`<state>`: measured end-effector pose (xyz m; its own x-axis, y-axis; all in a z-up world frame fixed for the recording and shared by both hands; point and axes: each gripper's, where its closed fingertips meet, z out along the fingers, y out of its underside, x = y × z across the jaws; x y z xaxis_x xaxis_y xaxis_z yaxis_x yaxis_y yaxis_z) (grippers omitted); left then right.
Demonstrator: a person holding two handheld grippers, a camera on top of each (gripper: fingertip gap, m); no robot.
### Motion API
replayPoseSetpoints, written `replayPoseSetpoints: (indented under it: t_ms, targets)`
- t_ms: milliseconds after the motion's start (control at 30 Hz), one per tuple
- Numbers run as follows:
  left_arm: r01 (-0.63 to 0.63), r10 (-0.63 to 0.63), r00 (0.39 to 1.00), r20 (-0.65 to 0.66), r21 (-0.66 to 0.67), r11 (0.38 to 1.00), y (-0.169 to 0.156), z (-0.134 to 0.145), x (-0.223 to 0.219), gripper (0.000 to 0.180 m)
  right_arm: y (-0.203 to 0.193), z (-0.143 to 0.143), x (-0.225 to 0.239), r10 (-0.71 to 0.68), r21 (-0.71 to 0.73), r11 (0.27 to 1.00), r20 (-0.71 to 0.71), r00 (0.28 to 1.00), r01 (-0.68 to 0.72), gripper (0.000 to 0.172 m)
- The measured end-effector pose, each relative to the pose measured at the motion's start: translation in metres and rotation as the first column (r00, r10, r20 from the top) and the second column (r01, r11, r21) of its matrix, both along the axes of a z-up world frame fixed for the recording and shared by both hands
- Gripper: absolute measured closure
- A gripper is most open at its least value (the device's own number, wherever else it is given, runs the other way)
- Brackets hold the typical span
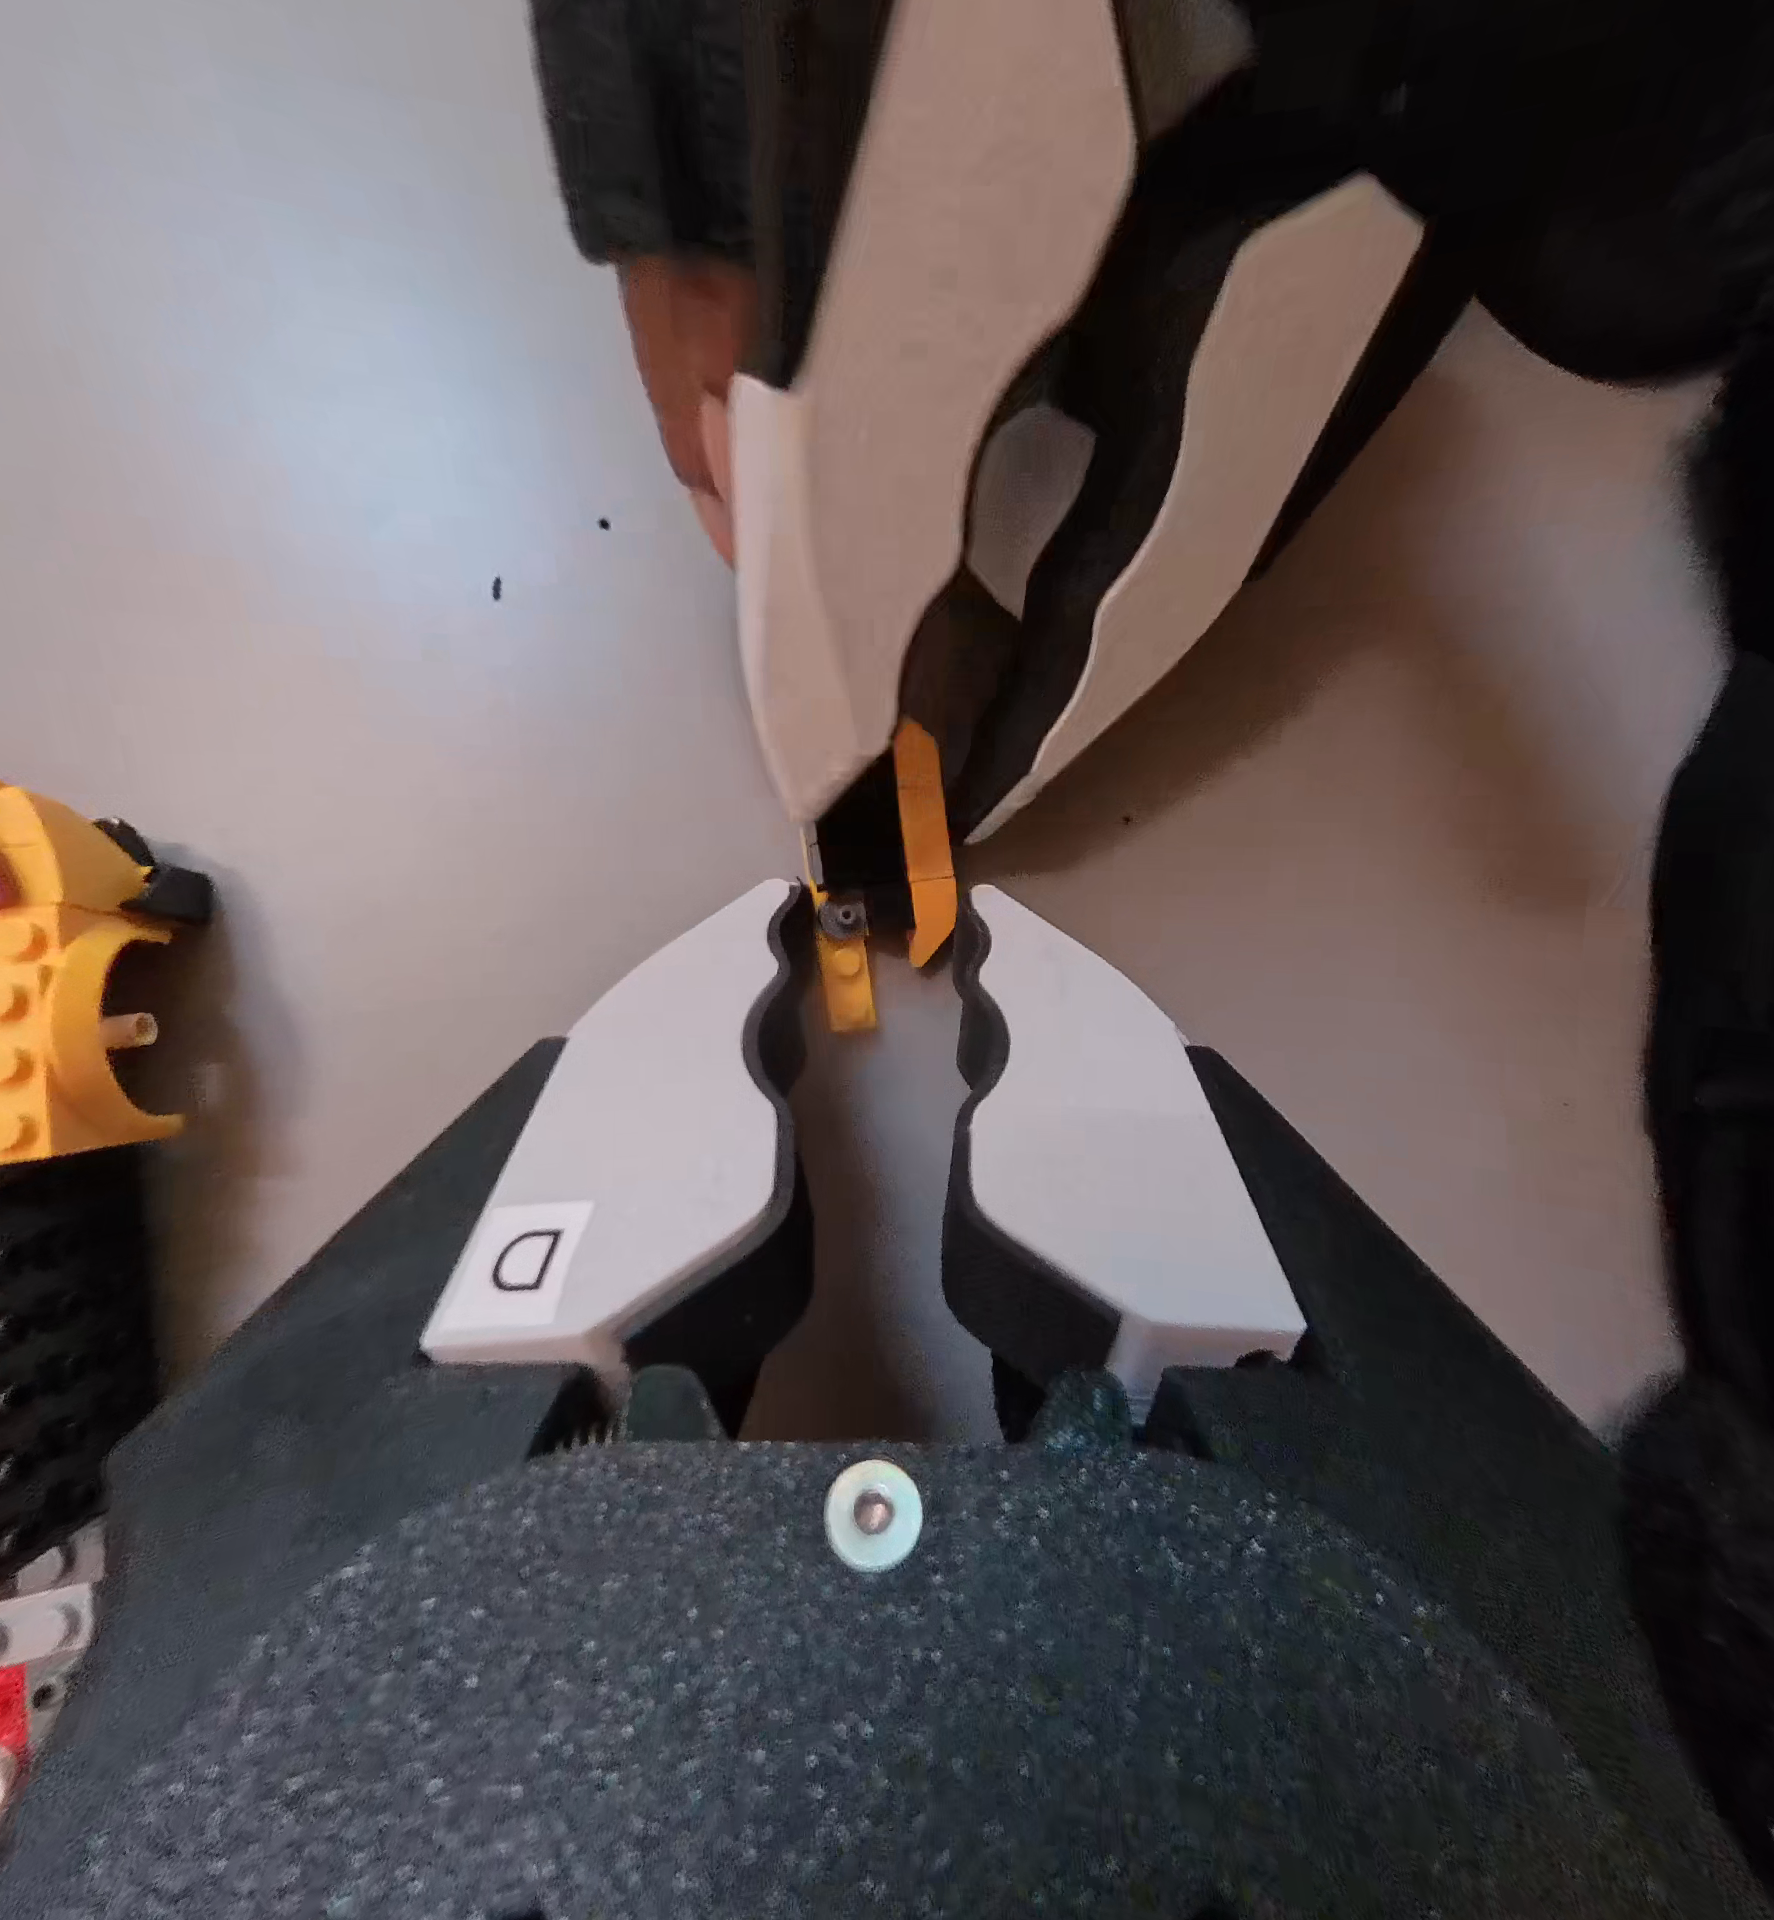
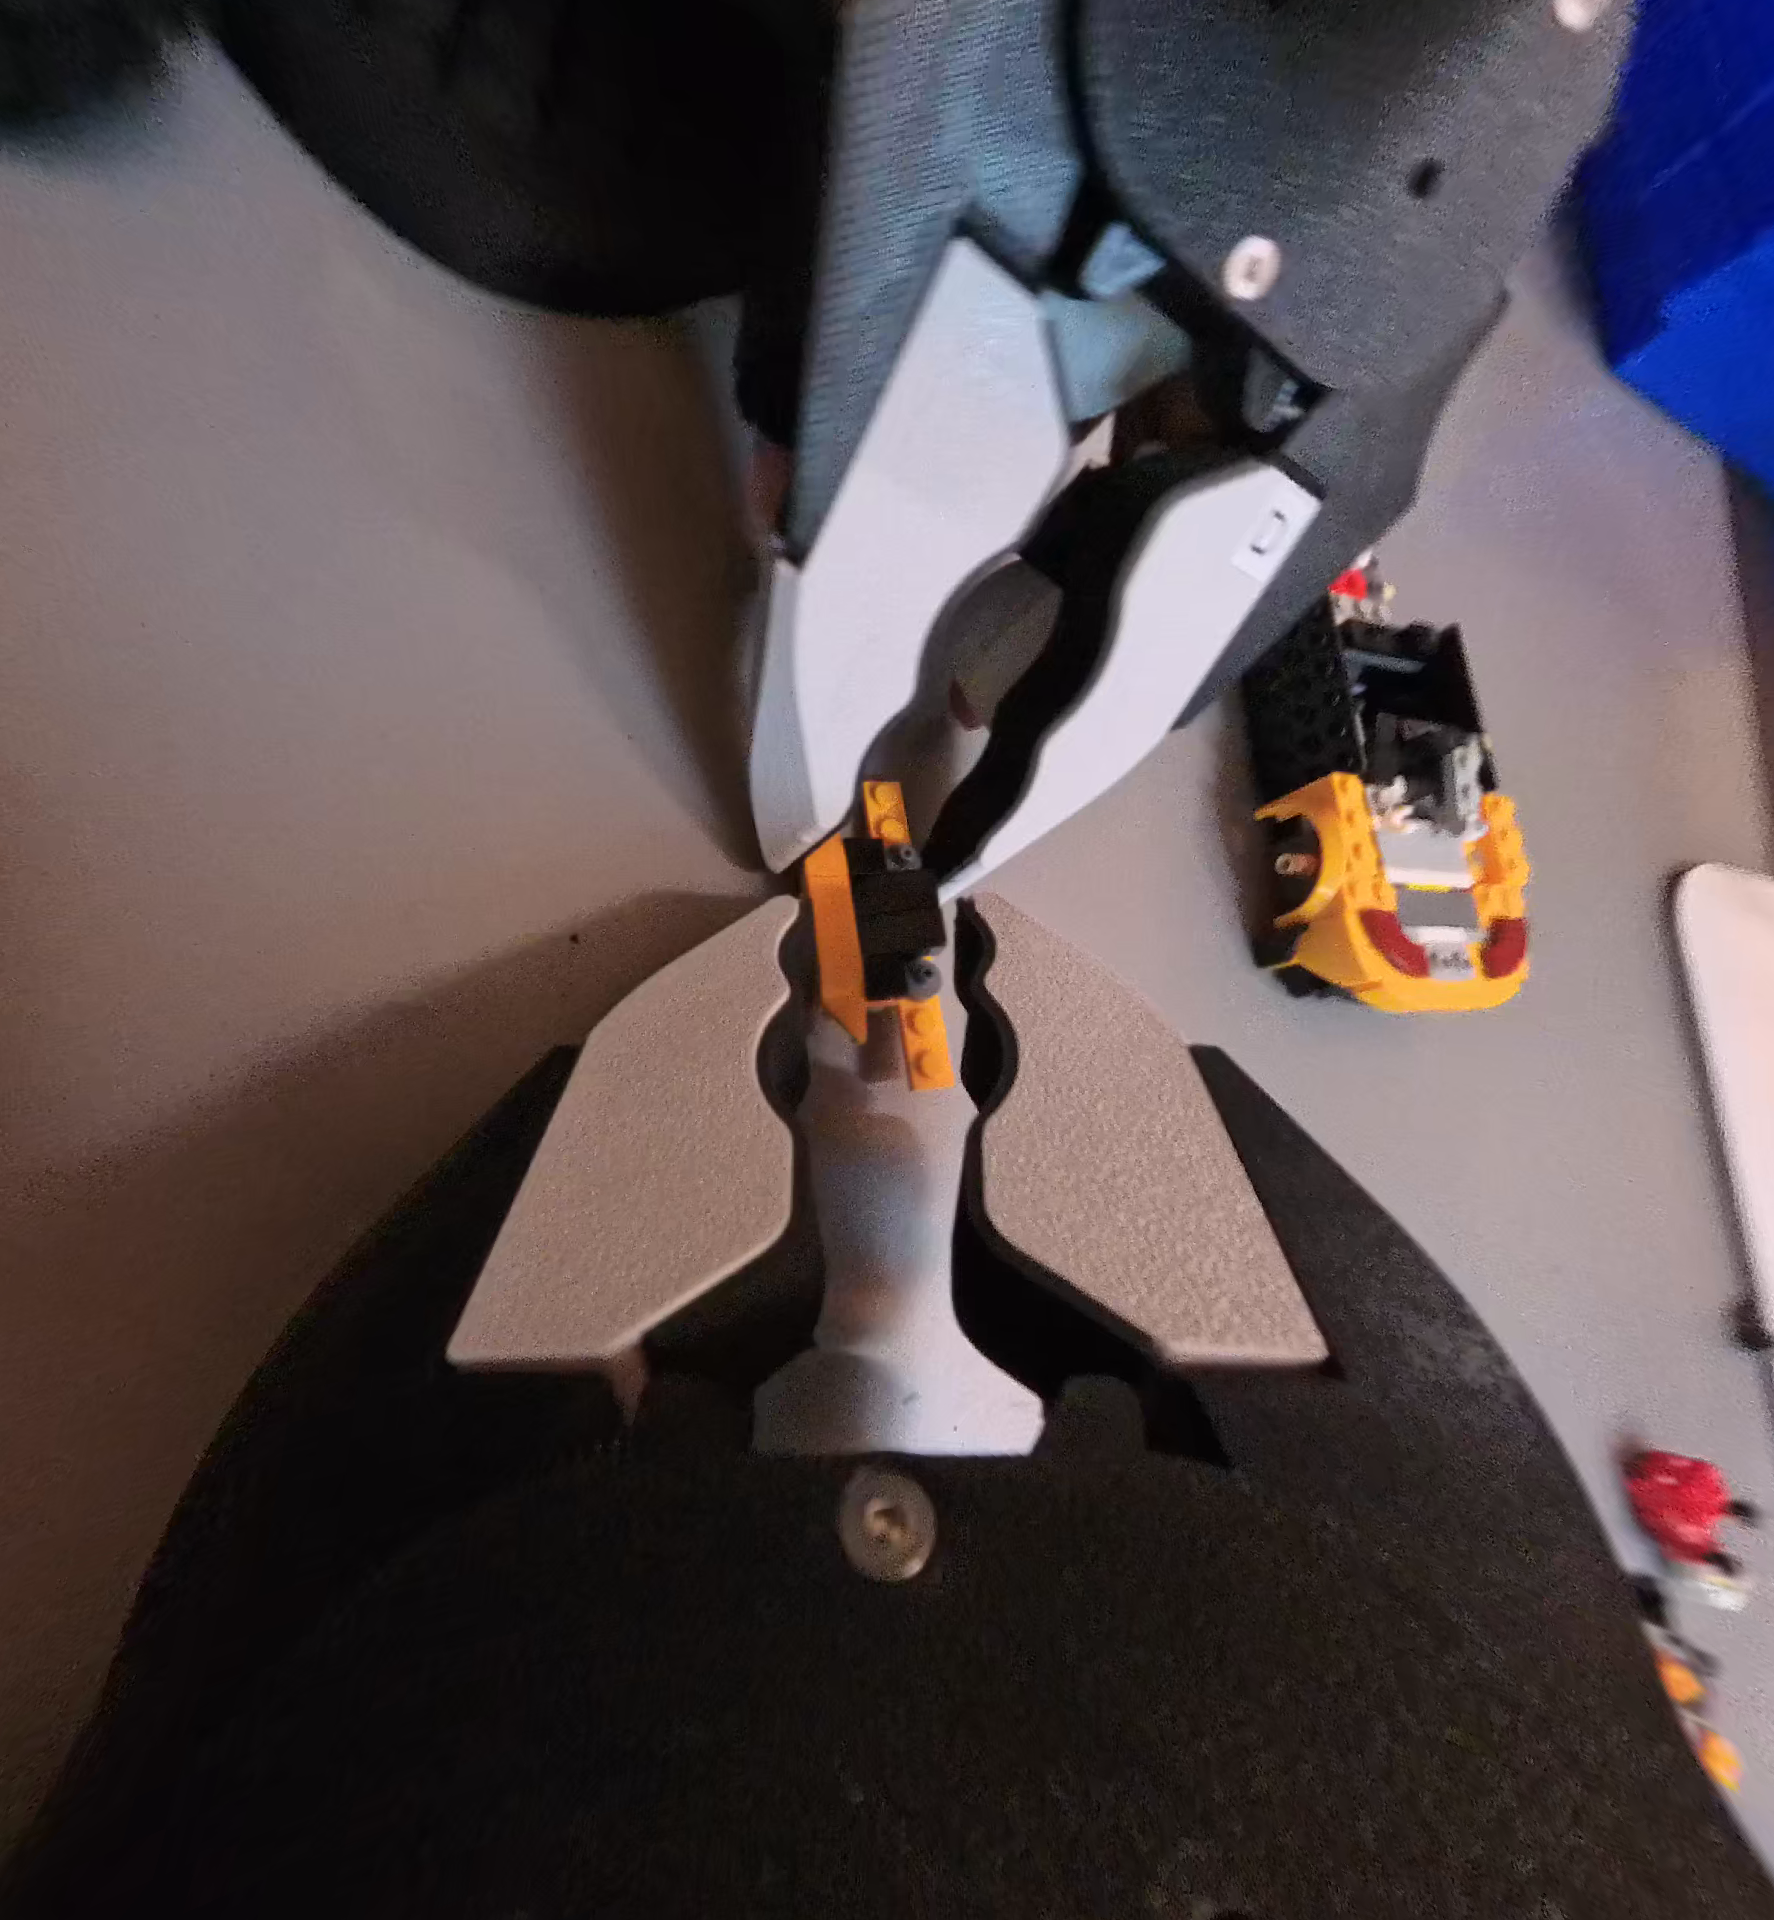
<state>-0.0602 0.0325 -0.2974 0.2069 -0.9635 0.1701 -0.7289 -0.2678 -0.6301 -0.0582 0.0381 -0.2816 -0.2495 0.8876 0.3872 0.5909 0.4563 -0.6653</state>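
Slippage is being risked while the orange-and-black brick assembly [image 2: 878, 925] is being clamped by both grippers, left [image 1: 878, 894] and right [image 2: 875, 914], since only its ends are being gripped.

The left tool [image 1: 878, 914] has its fingers around a small orange-and-black brick assembly [image 1: 919, 831], whose other end sits in the right tool [image 1: 888, 821] coming in from one o'clock. At nine o'clock a yellow brick car [image 1: 31, 987] rests on the grey bench [image 1: 291, 520].

Pale grey tabletop [image 2: 239, 520] with a blue bin [image 2: 1735, 260] at its edge
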Motion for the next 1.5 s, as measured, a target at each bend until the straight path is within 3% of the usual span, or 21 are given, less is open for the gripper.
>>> replayPoseSetpoints:
  t_ms: [33,133,267,433,633,733,833,933,967,1167,1500]
  targets:
    - [0.007,-0.007,1.0,-0.004,0.008,1.0,0.0,0.0,0.0,0.155,0.001,0.004,0.0,-0.013,-0.062,0.998,-0.003,1.0,0.013,0.144]
    - [0.03,-0.029,0.999,-0.021,0.051,0.998,-0.001,-0.001,0.0,0.155,0.001,0.003,0.003,-0.017,-0.212,0.977,0.084,0.996,0.035,0.143]
    - [0.048,-0.044,0.998,-0.036,0.093,0.995,-0.002,0.0,0.002,0.155,-0.002,-0.005,0.002,0.023,-0.276,0.961,0.194,0.981,0.032,0.155]
    - [0.029,-0.028,0.999,-0.021,0.031,0.999,-0.005,-0.001,0.002,0.155,-0.002,-0.006,0.001,0.03,-0.256,0.966,0.234,0.972,0.031,0.161]
    - [0.003,-0.003,1.0,-0.016,-0.004,1.0,-0.005,0.0,0.003,0.156,-0.004,-0.001,0.001,0.013,-0.182,0.983,0.159,0.987,0.016,0.172]
    - [-0.007,0.007,0.999,-0.037,0.0,1.0,0.0,-0.001,-0.002,0.156,-0.02,-0.01,0.004,0.054,-0.192,0.981,0.186,0.981,-0.018,0.172]
    - [0.003,-0.002,0.999,-0.037,0.014,1.0,-0.002,-0.001,-0.002,0.156,-0.019,0.003,0.001,-0.009,-0.278,0.96,0.094,0.996,0.035,0.171]
    - [0.012,-0.011,0.999,-0.044,0.03,0.999,-0.001,-0.001,-0.002,0.155,-0.002,0.006,0.002,-0.081,-0.287,0.952,0.103,0.991,0.107,0.144]
    - [0.015,-0.014,0.999,-0.047,0.036,0.999,-0.001,-0.001,-0.002,0.155,-0.001,0.003,0.003,-0.08,-0.291,0.95,0.125,0.989,0.113,0.142]
    - [0.016,-0.014,0.999,-0.047,0.034,0.999,-0.004,-0.001,-0.002,0.156,-0.005,-0.008,0.002,-0.029,-0.308,0.947,0.219,0.975,0.097,0.149]
    - [0.001,-0.001,0.999,-0.055,-0.009,1.0,-0.004,-0.001,-0.002,0.156,-0.007,-0.006,0.002,-0.005,0.037,0.999,0.175,0.985,-0.001,0.15]
